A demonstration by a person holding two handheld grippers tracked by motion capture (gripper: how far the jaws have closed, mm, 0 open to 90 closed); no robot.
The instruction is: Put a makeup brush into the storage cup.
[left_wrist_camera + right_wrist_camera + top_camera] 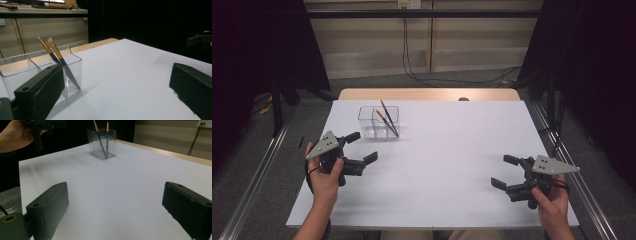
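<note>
A white table [452,165] stood on a grey floor [262,160], with a strip of bare wood [427,94] showing along its far edge. Dark curtains [592,55] hung at both sides of the room, and black cables [412,65] ran down a pale wall panel behind.

Near the table's far left corner stood a clear plastic box [378,121], split into compartments, with two brushes [387,121] leaning inside it, their orange handles up; in the left gripper view they sat in the compartment at the right.

The left gripper [359,148] was held over the table's left edge, just on the near side of the box and not touching it, its jaws spread wide with nothing between them. The right gripper [506,172] was near the near right corner, well apart from the box, its jaws likewise wide and empty.
</note>
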